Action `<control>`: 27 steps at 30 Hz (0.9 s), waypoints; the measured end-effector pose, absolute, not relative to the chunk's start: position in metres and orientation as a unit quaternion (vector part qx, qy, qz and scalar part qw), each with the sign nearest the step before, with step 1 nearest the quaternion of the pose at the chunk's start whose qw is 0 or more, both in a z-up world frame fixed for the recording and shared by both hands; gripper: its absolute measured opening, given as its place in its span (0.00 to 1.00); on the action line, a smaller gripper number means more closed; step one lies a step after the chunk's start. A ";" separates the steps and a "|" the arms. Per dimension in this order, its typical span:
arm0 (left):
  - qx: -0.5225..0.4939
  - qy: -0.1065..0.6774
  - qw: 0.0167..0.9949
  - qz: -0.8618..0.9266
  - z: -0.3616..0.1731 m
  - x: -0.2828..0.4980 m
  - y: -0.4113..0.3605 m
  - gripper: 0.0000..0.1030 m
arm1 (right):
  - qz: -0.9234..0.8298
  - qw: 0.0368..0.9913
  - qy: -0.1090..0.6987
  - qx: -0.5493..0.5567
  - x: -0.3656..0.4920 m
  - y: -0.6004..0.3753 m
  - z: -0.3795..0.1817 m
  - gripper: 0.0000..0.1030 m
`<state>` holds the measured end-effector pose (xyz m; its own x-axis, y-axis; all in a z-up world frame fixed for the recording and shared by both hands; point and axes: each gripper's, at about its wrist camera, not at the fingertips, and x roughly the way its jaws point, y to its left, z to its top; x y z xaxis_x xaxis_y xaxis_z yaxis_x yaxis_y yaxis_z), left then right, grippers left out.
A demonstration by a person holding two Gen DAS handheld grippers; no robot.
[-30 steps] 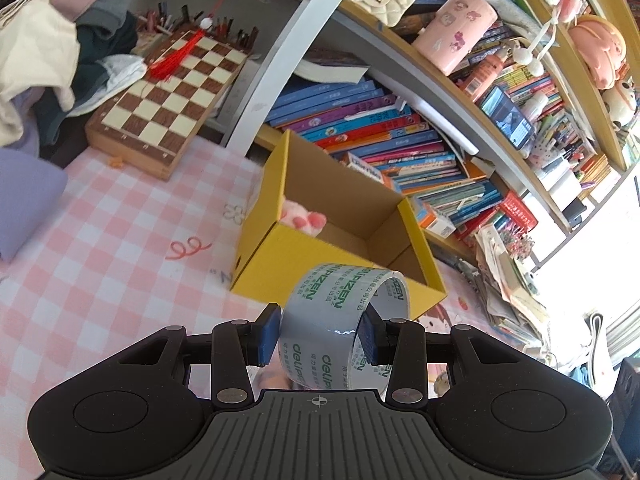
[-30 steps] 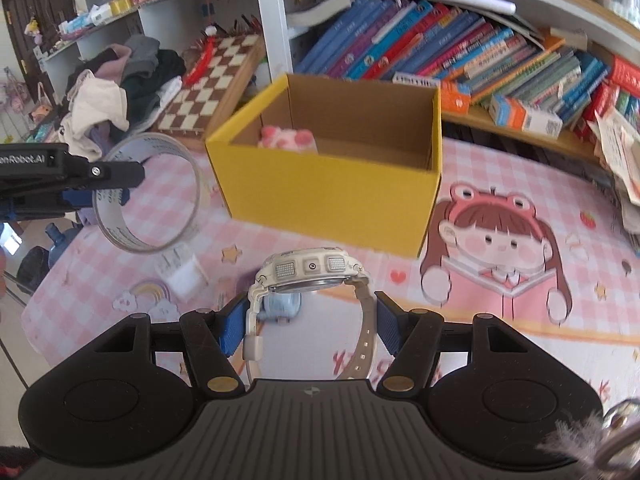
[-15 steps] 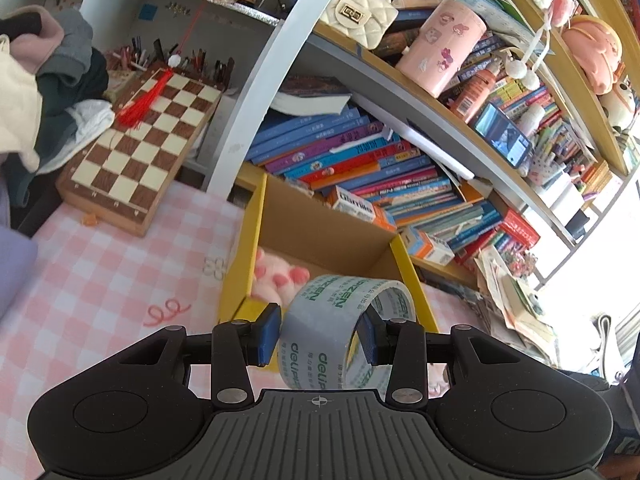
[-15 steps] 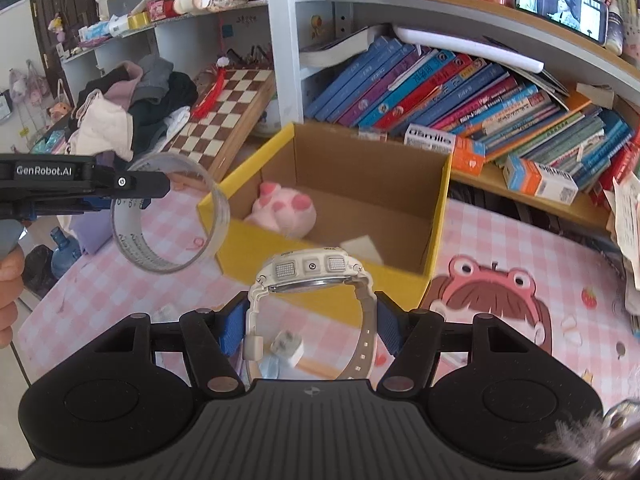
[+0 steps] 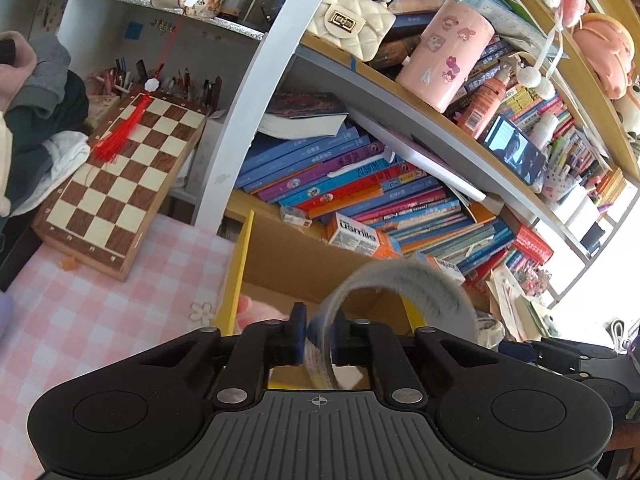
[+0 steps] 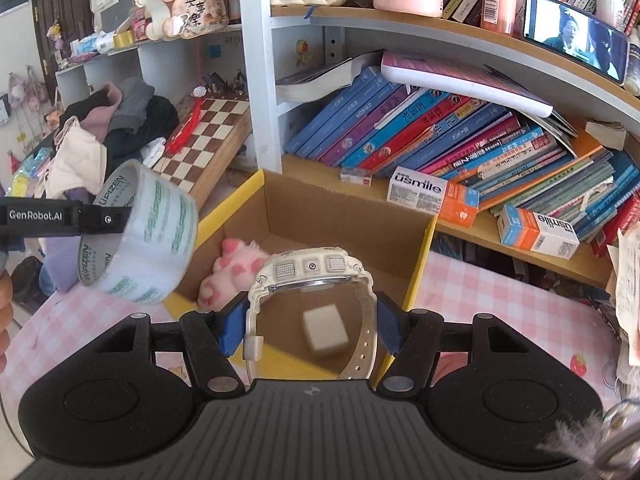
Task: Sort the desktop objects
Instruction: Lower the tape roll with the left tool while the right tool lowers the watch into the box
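the right gripper [image 6: 310,330], clamping the white watch [image 6: 312,276], is hovering directly over the yellow box [image 6: 416,264], while the left gripper [image 5: 318,334], pinching the tape roll [image 6: 140,240] wall, is hanging at its left rim.

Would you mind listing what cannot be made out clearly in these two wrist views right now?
- Tape roll: left wrist view; motion blur smears its print.
- White block in the yellow box: right wrist view; blurred and framed by the watch strap, so what it is stays unclear.
- Yellow box's near wall: right wrist view; mostly covered by the right gripper and the watch in its jaws.
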<state>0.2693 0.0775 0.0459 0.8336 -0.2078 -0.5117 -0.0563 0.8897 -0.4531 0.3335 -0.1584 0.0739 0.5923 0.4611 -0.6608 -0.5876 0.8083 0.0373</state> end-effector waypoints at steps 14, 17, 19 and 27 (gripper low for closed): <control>-0.117 0.328 0.937 0.007 0.017 0.316 0.049 0.08 | 0.301 0.883 0.335 -0.135 0.395 -0.136 0.056 0.60; -0.095 0.330 0.939 0.005 0.015 0.320 0.041 0.08 | 0.300 0.881 0.339 -0.136 0.409 -0.133 0.051 0.60; -0.077 0.331 0.941 0.002 0.013 0.323 0.035 0.08 | 0.301 0.879 0.344 -0.134 0.417 -0.130 0.048 0.60; 0.008 0.342 0.940 -0.005 -0.002 0.330 0.006 0.08 | 0.299 0.871 0.368 -0.131 0.451 -0.111 0.030 0.60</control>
